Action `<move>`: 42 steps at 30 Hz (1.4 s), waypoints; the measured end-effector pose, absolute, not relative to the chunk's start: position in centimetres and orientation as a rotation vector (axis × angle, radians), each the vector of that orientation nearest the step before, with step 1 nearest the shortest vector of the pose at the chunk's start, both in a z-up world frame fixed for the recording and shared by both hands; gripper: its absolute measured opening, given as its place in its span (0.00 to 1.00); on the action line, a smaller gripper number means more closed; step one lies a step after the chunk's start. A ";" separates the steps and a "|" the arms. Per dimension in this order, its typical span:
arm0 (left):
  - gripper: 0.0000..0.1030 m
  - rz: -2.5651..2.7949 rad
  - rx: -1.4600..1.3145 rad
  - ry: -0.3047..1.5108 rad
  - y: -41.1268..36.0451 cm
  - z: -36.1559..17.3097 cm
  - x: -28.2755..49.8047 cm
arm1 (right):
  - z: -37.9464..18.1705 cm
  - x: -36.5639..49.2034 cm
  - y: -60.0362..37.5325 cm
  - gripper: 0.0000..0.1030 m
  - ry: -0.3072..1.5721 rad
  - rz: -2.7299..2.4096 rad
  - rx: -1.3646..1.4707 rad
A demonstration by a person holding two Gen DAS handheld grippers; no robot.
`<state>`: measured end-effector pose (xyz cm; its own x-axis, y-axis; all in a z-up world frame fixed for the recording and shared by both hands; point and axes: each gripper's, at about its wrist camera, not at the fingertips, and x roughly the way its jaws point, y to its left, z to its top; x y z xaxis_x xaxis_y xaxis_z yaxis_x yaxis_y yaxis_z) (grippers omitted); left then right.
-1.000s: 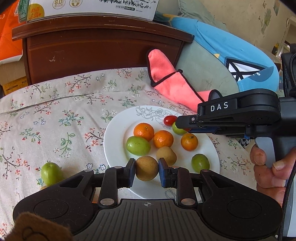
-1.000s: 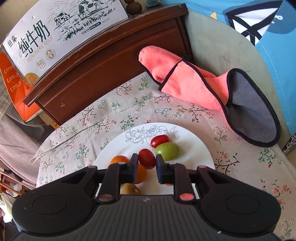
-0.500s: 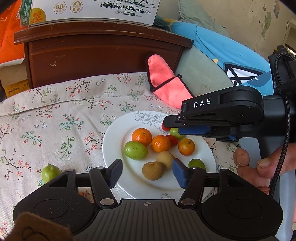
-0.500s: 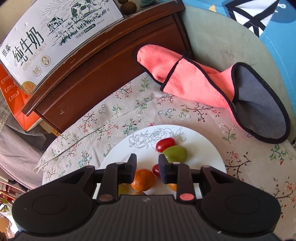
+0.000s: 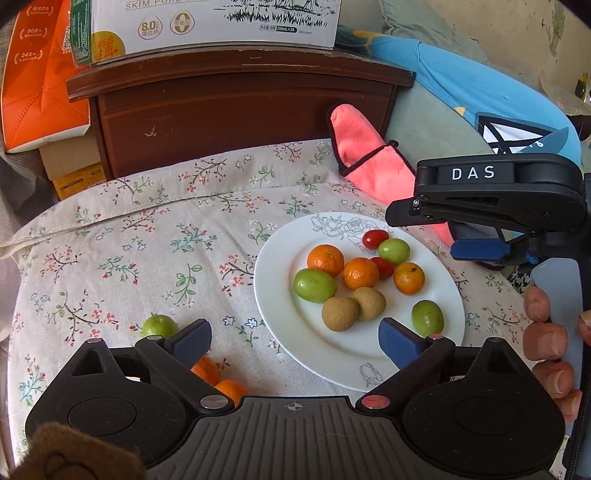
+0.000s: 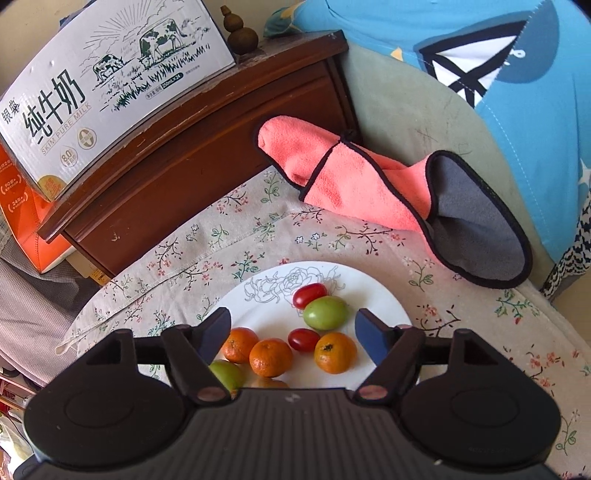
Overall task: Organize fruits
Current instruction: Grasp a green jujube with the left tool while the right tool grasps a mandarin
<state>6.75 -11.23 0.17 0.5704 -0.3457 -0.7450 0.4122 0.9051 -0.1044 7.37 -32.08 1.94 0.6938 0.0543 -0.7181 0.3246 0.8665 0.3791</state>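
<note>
A white plate (image 5: 291,343) on the floral cloth holds several fruits: oranges, green fruits, two brown fruits (image 5: 340,314) and two cherry tomatoes (image 5: 375,238). My left gripper (image 5: 295,341) is open and empty, above the plate's near left edge. Off the plate lie a green fruit (image 5: 158,325) and oranges (image 5: 207,369) by its left finger. My right gripper (image 6: 295,334) is open and empty above the plate (image 6: 266,314), with a cherry tomato (image 6: 303,339) lying below between its fingers. The right gripper also shows in the left wrist view (image 5: 480,195).
A pink cloth mitt (image 6: 354,184) lies behind the plate. A dark wooden headboard (image 5: 240,110) with a milk carton box (image 5: 207,22) stands at the back. A blue cushion (image 5: 480,96) is at the right. The cloth's edge falls off at the left.
Both grippers opened. The left let go of the brown fruit onto the plate and drew back left. The right dropped the cherry tomato among the oranges and pulled back.
</note>
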 end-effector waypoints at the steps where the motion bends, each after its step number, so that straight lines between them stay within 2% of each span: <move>1: 0.96 -0.434 0.101 0.867 -11.2 0.2 6.6 | 2.2 7.1 -32.0 0.78 0.797 -0.170 0.500; 10: 0.96 -0.384 0.178 0.908 -10.0 0.9 6.1 | 3.8 4.3 -30.3 0.90 0.790 -0.208 0.346; 21: 0.96 -0.328 0.288 0.908 -7.7 1.5 6.6 | 5.0 1.0 -27.9 0.90 0.767 -0.167 0.208; 27: 0.96 -0.330 0.287 0.935 -5.8 1.7 7.6 | 4.3 0.9 -25.5 0.90 0.815 -0.108 0.140; 36: 0.96 -0.245 0.229 0.943 -1.3 2.0 11.2 | 2.8 1.0 -22.2 0.88 0.845 0.019 0.063; 42: 0.96 -0.251 0.146 1.016 -0.2 0.8 12.6 | 1.7 1.4 -20.4 0.77 0.864 0.102 0.068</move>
